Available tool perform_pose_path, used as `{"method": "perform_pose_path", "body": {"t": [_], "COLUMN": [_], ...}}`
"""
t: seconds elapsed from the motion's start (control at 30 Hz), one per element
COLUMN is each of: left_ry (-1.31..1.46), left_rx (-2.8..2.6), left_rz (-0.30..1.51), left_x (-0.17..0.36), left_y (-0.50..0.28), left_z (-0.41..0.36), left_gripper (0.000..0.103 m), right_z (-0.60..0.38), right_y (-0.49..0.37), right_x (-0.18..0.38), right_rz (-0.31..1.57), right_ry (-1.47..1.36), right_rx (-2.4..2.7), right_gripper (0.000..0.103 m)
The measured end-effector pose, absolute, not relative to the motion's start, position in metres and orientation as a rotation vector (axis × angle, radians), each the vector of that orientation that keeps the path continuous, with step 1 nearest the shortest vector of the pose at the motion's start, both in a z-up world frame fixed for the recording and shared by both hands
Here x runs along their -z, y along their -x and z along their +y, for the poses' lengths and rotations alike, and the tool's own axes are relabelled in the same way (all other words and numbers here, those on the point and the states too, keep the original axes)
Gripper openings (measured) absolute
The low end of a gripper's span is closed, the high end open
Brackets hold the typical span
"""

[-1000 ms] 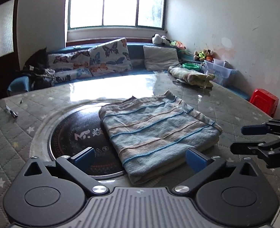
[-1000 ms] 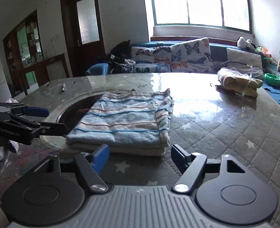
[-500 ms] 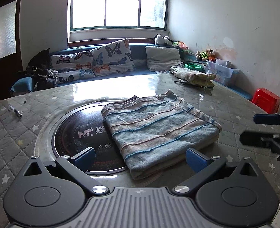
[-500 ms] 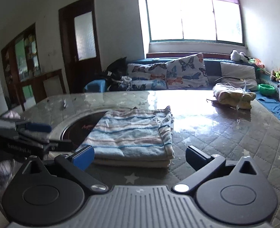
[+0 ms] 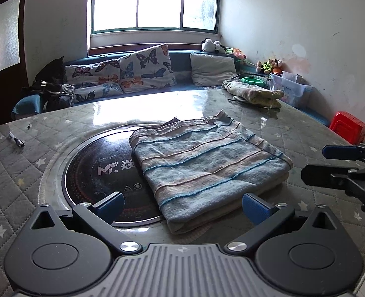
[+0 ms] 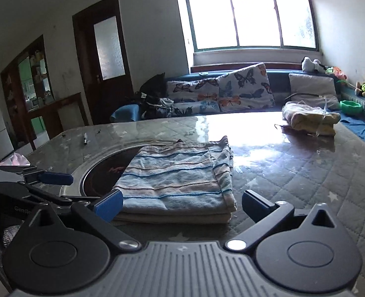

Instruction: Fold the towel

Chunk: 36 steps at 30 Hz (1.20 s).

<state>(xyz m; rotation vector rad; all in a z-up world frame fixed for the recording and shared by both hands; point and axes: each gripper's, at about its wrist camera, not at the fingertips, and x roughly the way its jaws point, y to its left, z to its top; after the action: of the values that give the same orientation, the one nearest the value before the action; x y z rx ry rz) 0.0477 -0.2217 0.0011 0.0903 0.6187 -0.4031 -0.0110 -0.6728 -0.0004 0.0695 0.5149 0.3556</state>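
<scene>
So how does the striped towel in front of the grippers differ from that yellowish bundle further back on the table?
The striped towel is blue and beige, folded into a flat, squared stack; the yellowish bundle is pale yellow and lies in a lumpier, rounded heap. The striped towel partly covers the round black cooktop close to both grippers; the yellowish bundle sits near the table's far edge, towards the window. Both rest on the table, touched by neither gripper.

Our left claw (image 5: 181, 204) is matte black plastic with a grey ribbed centre plate, round side discs, silver pivot screws and blue finger pads (image 5: 110, 204). Our right claw (image 6: 181, 204) matches it; white lettering marks the left claw's side.
</scene>
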Motion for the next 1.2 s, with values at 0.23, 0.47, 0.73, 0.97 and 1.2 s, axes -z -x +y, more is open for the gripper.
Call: {"method": "perform_pose_path", "body": {"t": [0.23, 0.47, 0.73, 0.97, 1.2], "left_ry": [-0.088, -0.081, -0.06, -0.037, -0.005], "left_rx": [0.379, 0.351, 0.317, 0.282, 0.273], "left_rz": [0.648, 0.676, 0.694, 0.703, 0.729], "left_x": [0.003, 0.008, 0.011, 0.009, 0.014], "left_y": [-0.067, -0.088, -0.107, -0.126, -0.144], "left_z": [-0.223, -0.225, -0.224, -0.219, -0.215], "left_gripper": [0.103, 0.103, 0.103, 0.103, 0.1], "right_z": [-0.67, -0.672, -0.681, -0.683, -0.68], "right_y": [-0.012, -0.036, -0.066, -0.097, -0.128], "right_x": [0.009, 0.014, 0.022, 0.031, 0.04], "right_rz": [0.573, 0.601, 0.656, 0.722, 0.781], "right_ry": [-0.053, -0.054, -0.089, -0.103, -0.1], "right_rx": [-0.37, -0.357, -0.343, -0.339, -0.361], "right_gripper": [0.102, 0.097, 0.092, 0.087, 0.065]}}
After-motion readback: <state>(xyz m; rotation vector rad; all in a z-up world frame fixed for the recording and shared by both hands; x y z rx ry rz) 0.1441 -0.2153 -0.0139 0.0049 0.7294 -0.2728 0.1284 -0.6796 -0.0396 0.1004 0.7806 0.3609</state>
